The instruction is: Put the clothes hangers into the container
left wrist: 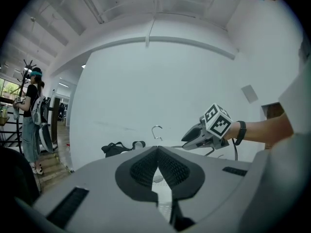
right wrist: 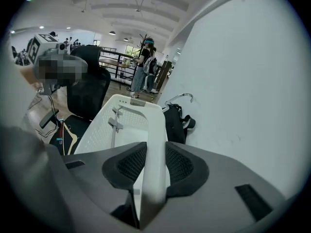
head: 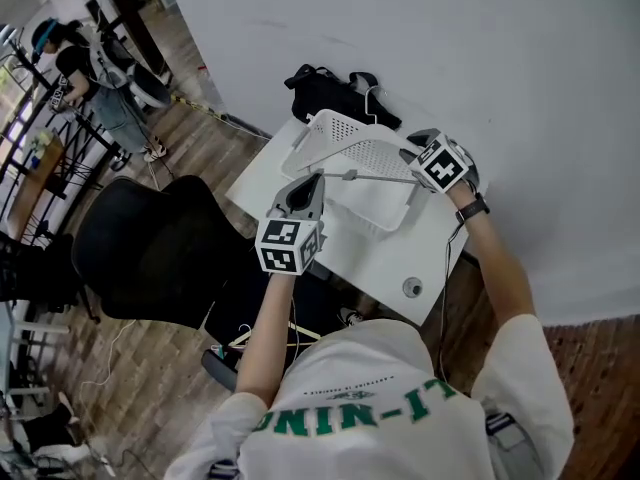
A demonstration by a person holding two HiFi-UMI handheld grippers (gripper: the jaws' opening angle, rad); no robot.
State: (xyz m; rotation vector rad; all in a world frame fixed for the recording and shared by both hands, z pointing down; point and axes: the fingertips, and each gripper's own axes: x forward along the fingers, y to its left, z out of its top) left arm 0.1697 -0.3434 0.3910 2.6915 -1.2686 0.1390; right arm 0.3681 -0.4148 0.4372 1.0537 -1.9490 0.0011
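The right gripper (right wrist: 154, 152) is clamped on the rim of the white basket (right wrist: 156, 123), which sits tilted on the table (head: 385, 263) at the centre of the head view. A grey hanger (head: 380, 178) lies in the basket. The left gripper (head: 308, 183), jaws together and empty, hovers at the basket's lower left edge. A black bag (head: 325, 90) lies behind the basket.
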